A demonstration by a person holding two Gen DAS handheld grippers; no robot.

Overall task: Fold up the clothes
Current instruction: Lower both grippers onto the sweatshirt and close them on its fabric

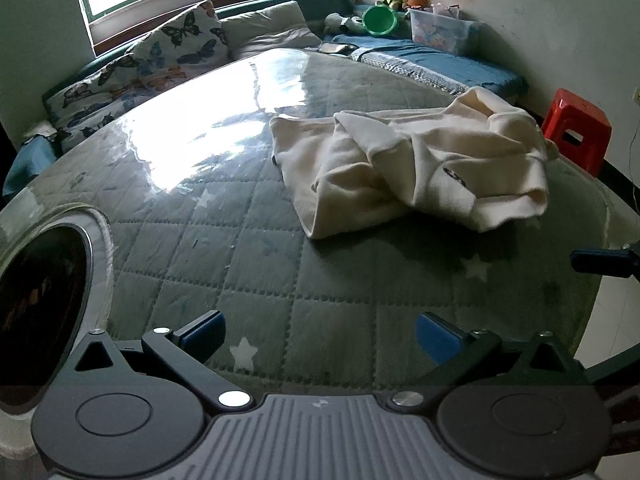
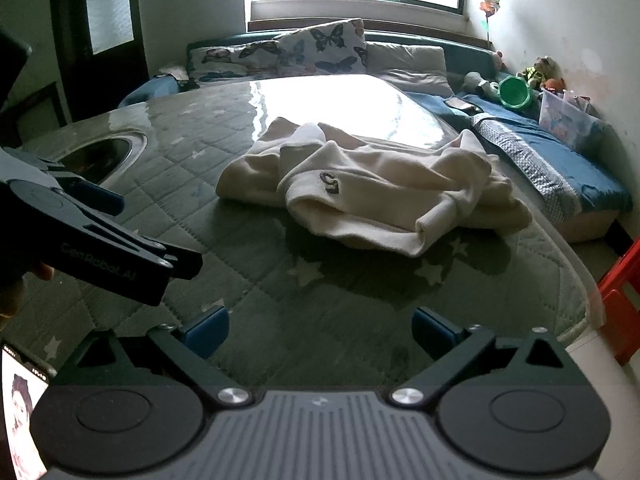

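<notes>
A cream garment [image 1: 416, 164] lies crumpled in a loose heap on a green quilted star-pattern table cover [image 1: 280, 264]. It has a small dark logo. It also shows in the right wrist view [image 2: 372, 184], ahead and slightly right. My left gripper [image 1: 320, 336] is open and empty, hovering over the cover well short of the garment. My right gripper [image 2: 320, 332] is open and empty, also short of the garment. The left gripper's body shows at the left of the right wrist view [image 2: 100, 240].
A round dark opening [image 1: 44, 304] sits in the cover at the left. A red plastic stool [image 1: 576, 128] stands beyond the right edge. Behind are butterfly pillows [image 1: 160, 48], a blue mattress [image 1: 432, 60], a green bowl [image 1: 380, 20] and a clear toy box [image 1: 440, 30].
</notes>
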